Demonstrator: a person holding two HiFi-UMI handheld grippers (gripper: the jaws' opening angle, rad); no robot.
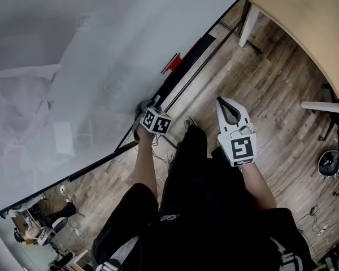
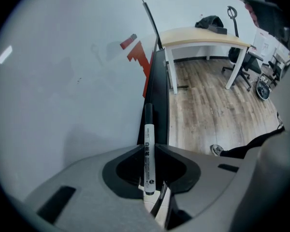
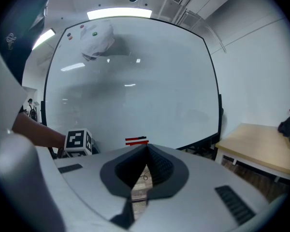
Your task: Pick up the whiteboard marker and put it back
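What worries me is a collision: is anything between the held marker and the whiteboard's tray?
Nothing visible does. The left tool is shut on the marker, whose tip points along a bare stretch of the black tray; red items sit farther along.

Left gripper (image 1: 142, 109), pale grey plastic with a black-and-white marker cube (image 1: 157, 121), sits at frame centre in the head view and points toward the upper left. Its jaws are closed on a slim white whiteboard marker with a black cap (image 2: 149, 151), held lengthwise with the cap forward. The bare left forearm (image 1: 147, 165) extends behind it toward the lower edge. Right gripper (image 1: 222, 101), of the same build, sits right of centre and points up-frame. Its jaws meet at the tips with nothing between them. The bare right forearm (image 1: 259, 182) trails toward the lower right.
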